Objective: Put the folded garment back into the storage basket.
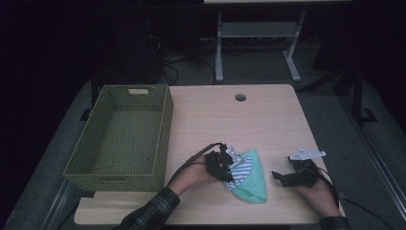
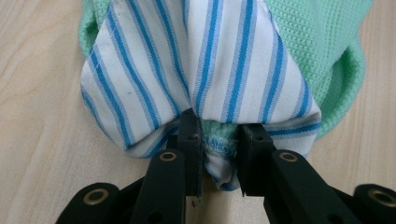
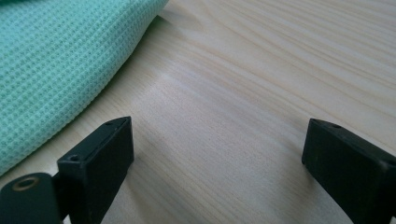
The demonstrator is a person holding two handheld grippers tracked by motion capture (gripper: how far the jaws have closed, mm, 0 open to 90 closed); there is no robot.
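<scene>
A white cloth with blue stripes [image 1: 241, 167] lies bunched on top of a mint-green waffle cloth [image 1: 253, 184] near the table's front edge. My left gripper [image 1: 229, 167] reaches in from the left and is shut on the near fold of the striped cloth [image 2: 187, 60]. The fabric is pinched between the jaws of the left gripper [image 2: 219, 154], with the green cloth [image 2: 317, 42] behind it. My right gripper [image 1: 280, 178] rests just right of the pile, apart from it. Its own view shows the right gripper [image 3: 215, 154] open over bare wood, the green cloth [image 3: 56, 56] at its left.
A green woven basket [image 1: 163, 134] with nothing in it stands on the left side of the wooden table [image 1: 268, 124]. A round cable hole [image 1: 240, 97] is near the far edge. Beyond the table are cables and a white stand's legs on the floor.
</scene>
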